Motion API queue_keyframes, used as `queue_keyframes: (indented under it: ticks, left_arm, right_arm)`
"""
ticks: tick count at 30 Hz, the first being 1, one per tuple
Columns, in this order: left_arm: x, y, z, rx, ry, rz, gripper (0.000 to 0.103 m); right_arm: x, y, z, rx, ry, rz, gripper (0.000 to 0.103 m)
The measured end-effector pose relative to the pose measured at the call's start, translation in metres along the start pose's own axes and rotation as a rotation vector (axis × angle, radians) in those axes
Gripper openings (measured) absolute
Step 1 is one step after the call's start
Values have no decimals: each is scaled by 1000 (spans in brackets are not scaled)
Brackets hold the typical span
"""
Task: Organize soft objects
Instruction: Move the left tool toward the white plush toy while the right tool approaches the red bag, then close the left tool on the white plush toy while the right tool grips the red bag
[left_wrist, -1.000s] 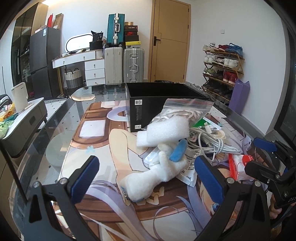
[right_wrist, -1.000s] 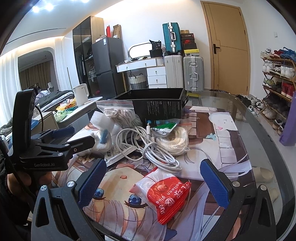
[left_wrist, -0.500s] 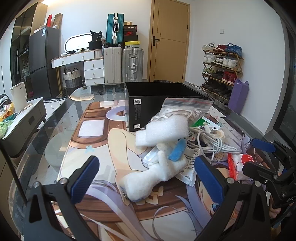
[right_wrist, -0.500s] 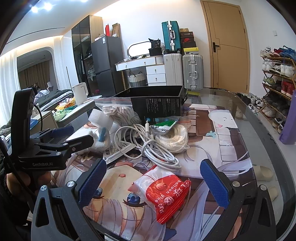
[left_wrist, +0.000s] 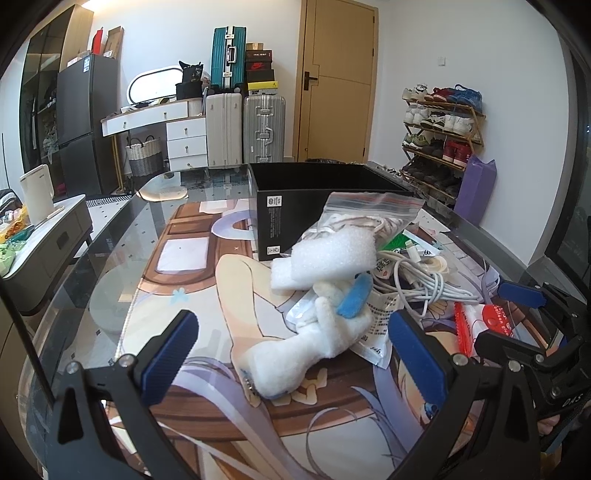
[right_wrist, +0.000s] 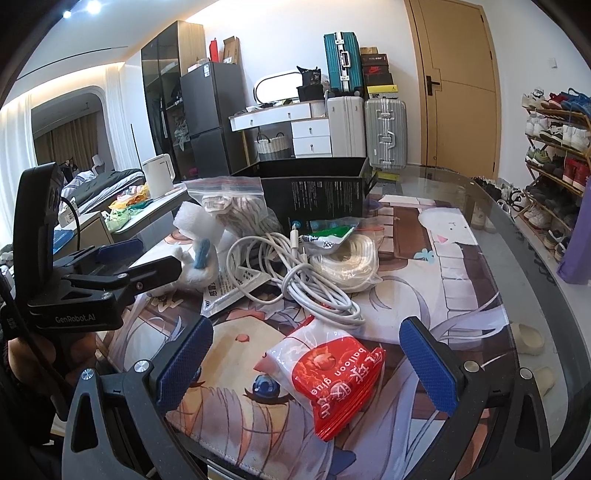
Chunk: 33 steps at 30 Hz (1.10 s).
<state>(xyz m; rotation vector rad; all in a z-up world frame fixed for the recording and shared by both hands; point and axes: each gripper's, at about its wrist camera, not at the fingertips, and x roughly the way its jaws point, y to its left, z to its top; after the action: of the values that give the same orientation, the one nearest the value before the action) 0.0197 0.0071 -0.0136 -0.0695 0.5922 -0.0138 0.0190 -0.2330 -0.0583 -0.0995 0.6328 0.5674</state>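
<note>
While both tools hang above the mat with nothing held, the left gripper (left_wrist: 291, 354) sits with its jaws spread wide and the white plush toy (left_wrist: 306, 347) directly ahead between the pad lines. Plush long axis runs from its near end, low by the gripper, up and away toward the black box (left_wrist: 295, 199), slightly rightward. Foam block (left_wrist: 325, 254) rests on the plush's far end, box side. Right gripper (right_wrist: 306, 362), also spread, faces the red balloon-glue packet (right_wrist: 332, 373), farther from the box. Judgement: left is nearer the plush; a straight advance suits its axis.
</note>
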Motion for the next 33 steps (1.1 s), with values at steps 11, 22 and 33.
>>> queue_keyframes:
  ticks: [11, 22, 33]
  left_arm:
    - [5, 2, 0, 4, 44, 12, 103]
    - [20, 2, 2, 4, 130, -20, 93]
    - [22, 1, 0, 12, 162, -65, 60]
  right_arm:
    - [10, -3, -4, -5, 59, 1, 98]
    - [14, 2, -9, -35, 84, 3, 83]
    - [16, 7, -12, -65, 95, 19, 71]
